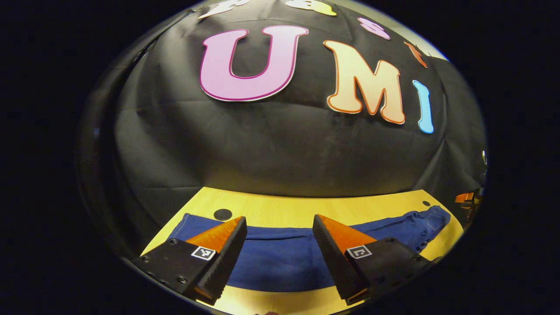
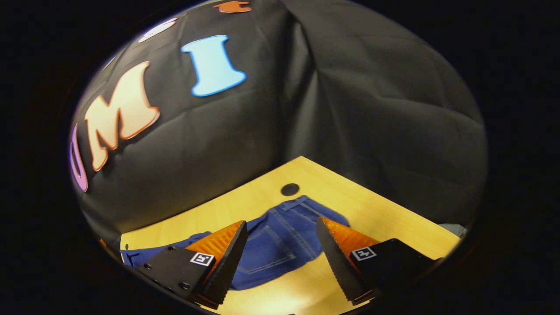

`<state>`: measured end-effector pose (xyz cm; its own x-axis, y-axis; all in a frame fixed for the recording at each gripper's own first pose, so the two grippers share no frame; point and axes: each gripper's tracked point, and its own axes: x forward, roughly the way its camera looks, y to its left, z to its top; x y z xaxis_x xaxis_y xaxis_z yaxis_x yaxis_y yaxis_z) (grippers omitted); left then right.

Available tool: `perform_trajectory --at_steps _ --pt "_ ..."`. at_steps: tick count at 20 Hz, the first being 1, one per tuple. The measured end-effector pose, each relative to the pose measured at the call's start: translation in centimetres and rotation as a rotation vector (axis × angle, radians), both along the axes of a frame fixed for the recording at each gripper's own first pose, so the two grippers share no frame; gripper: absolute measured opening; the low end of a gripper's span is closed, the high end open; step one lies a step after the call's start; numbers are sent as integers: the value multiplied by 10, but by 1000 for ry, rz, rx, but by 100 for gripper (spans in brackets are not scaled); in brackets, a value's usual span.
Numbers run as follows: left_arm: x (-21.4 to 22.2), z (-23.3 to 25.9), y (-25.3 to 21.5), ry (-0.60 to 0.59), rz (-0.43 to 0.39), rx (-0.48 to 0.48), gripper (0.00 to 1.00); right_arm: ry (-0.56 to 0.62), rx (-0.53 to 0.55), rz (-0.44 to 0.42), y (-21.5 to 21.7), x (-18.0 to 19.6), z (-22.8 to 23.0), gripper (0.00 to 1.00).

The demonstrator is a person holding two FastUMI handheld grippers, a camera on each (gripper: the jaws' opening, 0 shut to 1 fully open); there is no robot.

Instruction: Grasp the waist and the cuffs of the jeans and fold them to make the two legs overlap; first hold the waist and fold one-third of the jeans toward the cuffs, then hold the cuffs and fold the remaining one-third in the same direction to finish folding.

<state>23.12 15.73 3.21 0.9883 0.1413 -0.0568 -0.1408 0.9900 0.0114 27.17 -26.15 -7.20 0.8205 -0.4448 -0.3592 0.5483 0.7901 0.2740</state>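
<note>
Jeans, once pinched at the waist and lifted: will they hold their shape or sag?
Probably sag: the jeans lie limp and flat on the table, with wrinkles near the waist. The thick stitched denim looks fairly heavy, so the legs would likely drag. Cloth on smooth wood may slide rather than stay put.

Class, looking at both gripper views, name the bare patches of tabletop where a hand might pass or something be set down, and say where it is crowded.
Bare wood of the table runs between the jeans and the black cloth wall, and along the near edge. In the right gripper view, bare wood lies right of the waist. The jeans crowd the middle; both open grippers, left gripper and right gripper, hover there.
</note>
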Motion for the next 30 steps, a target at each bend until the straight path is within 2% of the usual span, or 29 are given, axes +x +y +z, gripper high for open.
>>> perform_trajectory --at_steps 3,4,5,8,11,16,17,18,20,21,24,26,27,28,29,30 --pt "5 -5 -16 13 -4 18 93 47 25 -29 -25 1 -29 98" --pt "5 -7 -20 19 1 25 93 58 41 -42 -33 3 -40 94" --pt "6 -10 -24 26 8 25 93 80 68 -51 -38 4 -52 98" --pt "4 -18 -39 42 28 4 93 115 137 -56 -48 6 -81 98" --pt "-6 -22 -46 56 58 -1 93 110 167 -45 -52 11 -90 98" --pt "-18 -21 -41 67 119 1 93 71 148 -33 -55 21 -90 98" --pt "-21 -22 -40 71 129 1 93 74 134 -32 -55 25 -90 92" --pt "-23 -23 -40 74 138 1 93 83 110 -30 -55 28 -97 95" --pt "-27 -24 -43 75 146 1 93 83 70 -9 -53 31 -100 77" --pt "-28 -25 -44 76 150 0 93 85 50 -2 -51 31 -99 64" --pt "-31 -26 -50 72 152 -22 93 74 7 32 -50 31 -96 42" --pt "-29 -27 -49 66 154 -31 93 63 15 31 -53 36 -93 27" --pt "-31 -29 -46 69 158 -35 93 56 27 42 -52 33 -91 17" --pt "-34 -30 -44 71 161 -40 93 40 53 38 -51 34 -86 18" --pt "-36 -32 -41 75 166 -46 93 23 61 30 -54 35 -81 9" --pt "-40 -33 -37 77 170 -51 93 21 63 34 -52 33 -82 4"
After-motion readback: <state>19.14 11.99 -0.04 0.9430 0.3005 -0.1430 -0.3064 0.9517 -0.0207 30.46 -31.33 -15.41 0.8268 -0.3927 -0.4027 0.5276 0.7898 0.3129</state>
